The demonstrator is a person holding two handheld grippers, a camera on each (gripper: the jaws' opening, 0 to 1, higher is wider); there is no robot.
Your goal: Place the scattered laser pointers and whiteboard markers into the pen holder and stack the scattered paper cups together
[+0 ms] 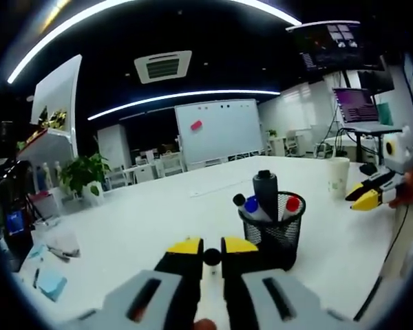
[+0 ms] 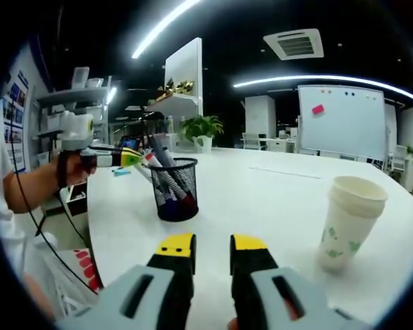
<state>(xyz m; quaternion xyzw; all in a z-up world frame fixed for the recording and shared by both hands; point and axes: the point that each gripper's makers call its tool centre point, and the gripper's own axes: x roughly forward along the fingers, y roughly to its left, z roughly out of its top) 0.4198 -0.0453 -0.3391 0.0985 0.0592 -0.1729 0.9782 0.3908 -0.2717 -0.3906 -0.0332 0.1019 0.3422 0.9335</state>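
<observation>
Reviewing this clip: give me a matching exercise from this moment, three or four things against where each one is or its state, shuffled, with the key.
Things:
1. whiteboard markers
2. paper cups
3. left gripper
4. whiteboard

Places or states:
A. stacked upright on the white table
B. far across the room, with a pink note
C. standing in the black mesh pen holder
D. a small dark round thing between its tips

Pairs: 1-C, 2-A, 3-D, 4-B
</observation>
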